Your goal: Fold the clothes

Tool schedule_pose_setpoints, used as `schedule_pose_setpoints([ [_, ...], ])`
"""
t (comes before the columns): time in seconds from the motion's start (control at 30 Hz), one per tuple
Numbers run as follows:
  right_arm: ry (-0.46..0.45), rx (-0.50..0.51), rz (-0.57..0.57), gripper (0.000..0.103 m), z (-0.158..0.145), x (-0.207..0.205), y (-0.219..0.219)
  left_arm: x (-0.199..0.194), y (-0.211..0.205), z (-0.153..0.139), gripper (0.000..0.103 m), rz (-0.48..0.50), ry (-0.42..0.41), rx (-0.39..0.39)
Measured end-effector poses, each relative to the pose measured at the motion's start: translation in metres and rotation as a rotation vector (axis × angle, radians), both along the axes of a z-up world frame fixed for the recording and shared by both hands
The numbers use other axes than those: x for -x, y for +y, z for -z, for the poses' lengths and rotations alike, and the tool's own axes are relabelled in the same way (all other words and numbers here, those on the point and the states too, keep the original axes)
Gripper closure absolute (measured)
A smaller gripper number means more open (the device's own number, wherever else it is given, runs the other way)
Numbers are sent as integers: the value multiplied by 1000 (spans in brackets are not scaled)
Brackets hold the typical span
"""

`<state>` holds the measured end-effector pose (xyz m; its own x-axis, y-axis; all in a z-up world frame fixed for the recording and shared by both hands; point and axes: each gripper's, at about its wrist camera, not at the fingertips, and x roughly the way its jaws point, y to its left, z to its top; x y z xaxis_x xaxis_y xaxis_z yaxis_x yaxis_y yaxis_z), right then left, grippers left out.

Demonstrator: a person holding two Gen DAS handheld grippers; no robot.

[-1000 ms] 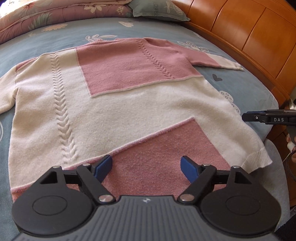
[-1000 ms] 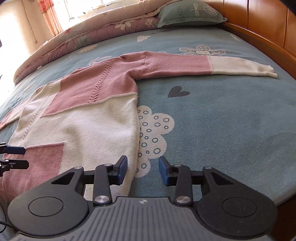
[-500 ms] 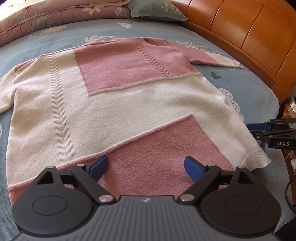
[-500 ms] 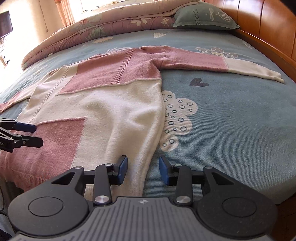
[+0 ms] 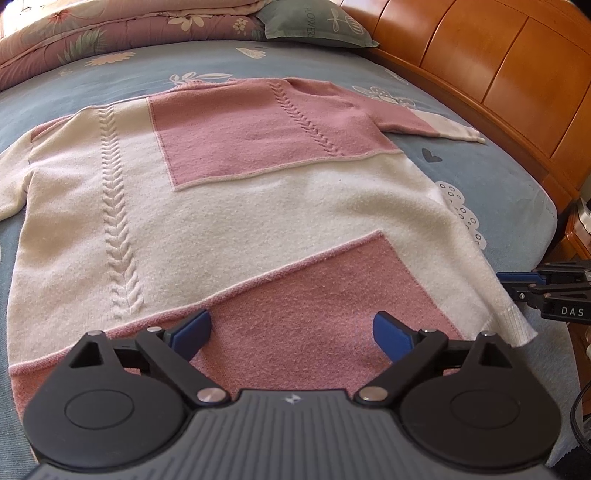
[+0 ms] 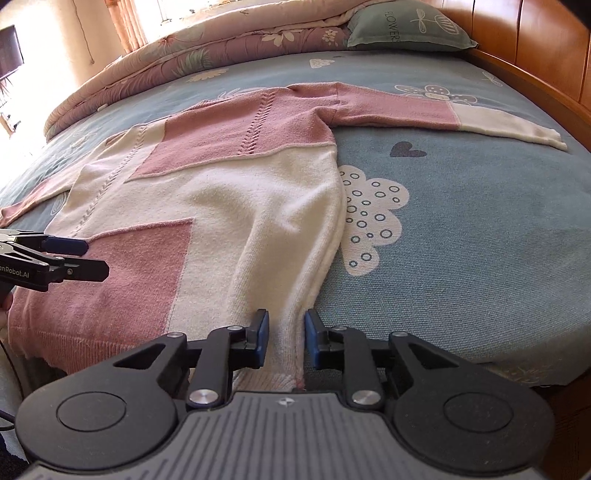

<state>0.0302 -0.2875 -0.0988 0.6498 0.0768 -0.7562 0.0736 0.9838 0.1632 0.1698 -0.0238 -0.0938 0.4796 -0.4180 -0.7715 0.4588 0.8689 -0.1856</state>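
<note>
- Right gripper sits at the near edge of the bed, its blue pads part-spread on either side of the sweater's cream side seam, just above the ribbed hem; cloth lies between the pads but they have not pinched it.
- Left gripper hovers low over the pink hem panel, jaws spread wide and holding nothing.
- Both of mine sit at the hem because, as I judge it, a fold starts by lifting the bottom edge at two places and carrying it up toward the collar.
- That sweater lies flat across the bed, collar toward the far edge by the rolled quilt and hem hanging slightly over the near edge. Its right sleeve stretches out toward the wooden headboard and the pillow at that corner; the other sleeve trails off toward the opposite edge.
- Laid out smooth like this, each seam is easy to find and no layer is bunched.
- My right hand holds its tool nearly level, pointing up the bed along the seam; my left one is tipped a little downward over the panel, pointing the same way.
- From the left wrist view, the right tool shows just beside the hem corner, though whether it touches the knit there I cannot tell at that blurred margin.
</note>
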Motion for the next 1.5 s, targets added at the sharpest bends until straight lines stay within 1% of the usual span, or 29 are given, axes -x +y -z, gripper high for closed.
schedule_pose_setpoints([
  [0.03, 0, -5, -1, 89, 0, 2, 0, 0, -1, 0, 8, 1, -1, -6],
  [0.1, -12, 45, 28, 91, -7, 2, -7, 0, -2, -1, 8, 7, 0, -16],
  [0.27, -41, 169, 99, 91, -24, 3, -26, 0, 4, -1, 8, 2, 12, 8],
  [0.3, -24, 148, 113, 91, -26, 2, -36, 0, 4, -2, 8, 0, 16, 9],
  [0.37, -37, 141, 136, 87, -30, 7, -44, 0, 3, -3, 8, -5, 21, 7],
  [0.43, -54, 71, 101, 85, -34, 11, -44, 0, 3, -4, 8, -7, 28, 8],
  [0.5, -71, 1, 66, 80, -38, 16, -44, 2, 2, -7, 8, -2, 17, 7],
  [0.57, -84, -86, -23, 69, -37, 16, -34, 4, 1, -10, 8, 3, 7, 6],
  [0.6, -88, -80, -70, 68, -35, 15, -24, 5, 0, -12, 8, 5, 2, 6],
  [0.7, -74, 18, -221, 65, -27, 11, 12, 8, -2, -16, 8, 13, -14, 4],
  [0.73, -76, 50, -272, 60, -23, 10, 23, 9, -2, -18, 8, 14, -19, 4],
  [0.77, -70, 92, -319, 52, -19, 9, 34, 10, -1, -18, 8, 11, -19, 3],
  [0.83, -59, 177, -413, 48, -12, 6, 56, 12, 2, -19, 8, 2, -20, 5],
  [0.9, -38, 300, -497, 48, -3, 4, 76, 14, 6, -20, 8, -8, -21, 12],
  [0.93, -35, 385, -525, 48, 1, 5, 85, 16, 8, -21, 8, -13, -22, 17],
  [1.1, -58, 566, -539, 48, -7, 15, 85, 21, 17, -25, 8, -31, -33, 35],
  [1.17, -71, 517, -469, 48, -18, 15, 71, 22, 19, -25, 8, -35, -32, 46],
  [1.23, -61, 510, -416, 48, -22, 14, 59, 21, 19, -25, 8, -38, -28, 58],
  [1.33, -24, 551, -383, 48, -17, 13, 51, 21, 18, -24, 8, -34, -25, 65],
  [1.43, -13, 555, -414, 48, -16, 18, 51, 22, 18, -24, 8, -26, -25, 75],
  [1.5, -3, 571, -485, 48, -15, 23, 57, 23, 18, -24, 8, -20, -26, 81],
])
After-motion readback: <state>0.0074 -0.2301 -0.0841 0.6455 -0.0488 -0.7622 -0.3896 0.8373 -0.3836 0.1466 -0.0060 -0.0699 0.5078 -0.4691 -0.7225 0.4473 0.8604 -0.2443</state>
